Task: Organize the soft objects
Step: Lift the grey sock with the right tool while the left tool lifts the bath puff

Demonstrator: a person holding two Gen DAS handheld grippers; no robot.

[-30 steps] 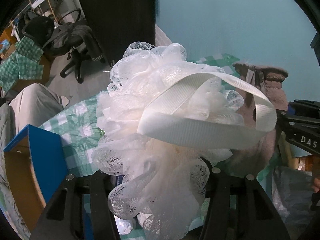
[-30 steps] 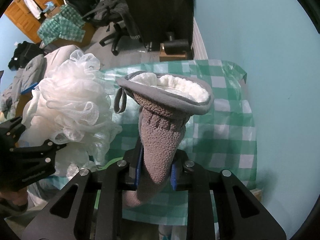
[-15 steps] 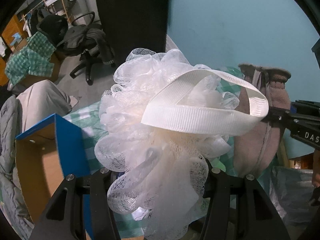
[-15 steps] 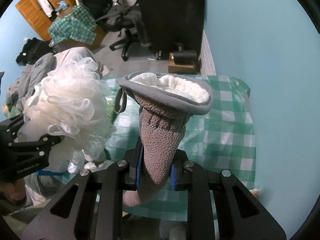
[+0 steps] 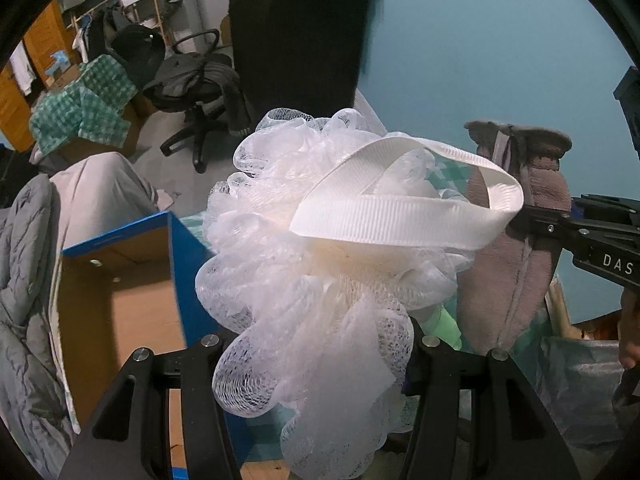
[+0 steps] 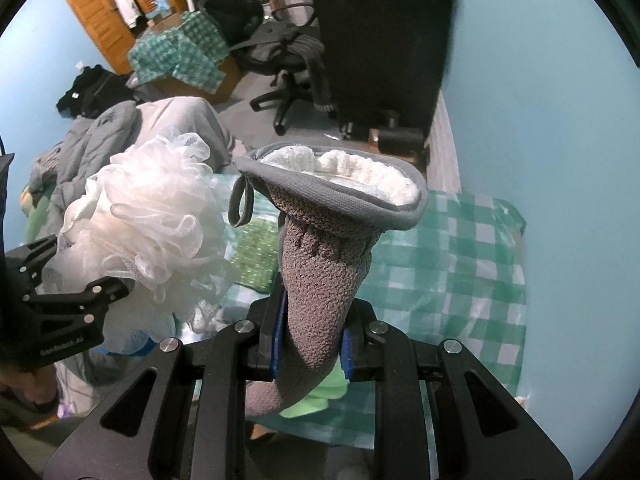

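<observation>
My left gripper (image 5: 316,344) is shut on a white mesh bath pouf (image 5: 304,240) with a wide white ribbon loop (image 5: 400,216), held up in the air. The pouf also shows in the right wrist view (image 6: 148,216), left of the mitt. My right gripper (image 6: 312,344) is shut on a grey knitted mitt (image 6: 324,280) with a white fleece lining (image 6: 340,172) and a small hanging loop, held upright. The mitt also shows in the left wrist view (image 5: 516,248), to the right of the pouf. Both are above a table with a green checked cloth (image 6: 448,264).
An open cardboard box with blue outer walls (image 5: 120,288) stands below left of the pouf. A light green soft item (image 6: 316,396) lies on the cloth under the mitt. A teal wall (image 6: 540,100) is to the right. An office chair (image 6: 288,64) and piled clothes stand on the floor behind.
Both grippers have risen and drawn back from the table with their objects. The blue box has come further into the left wrist view.
</observation>
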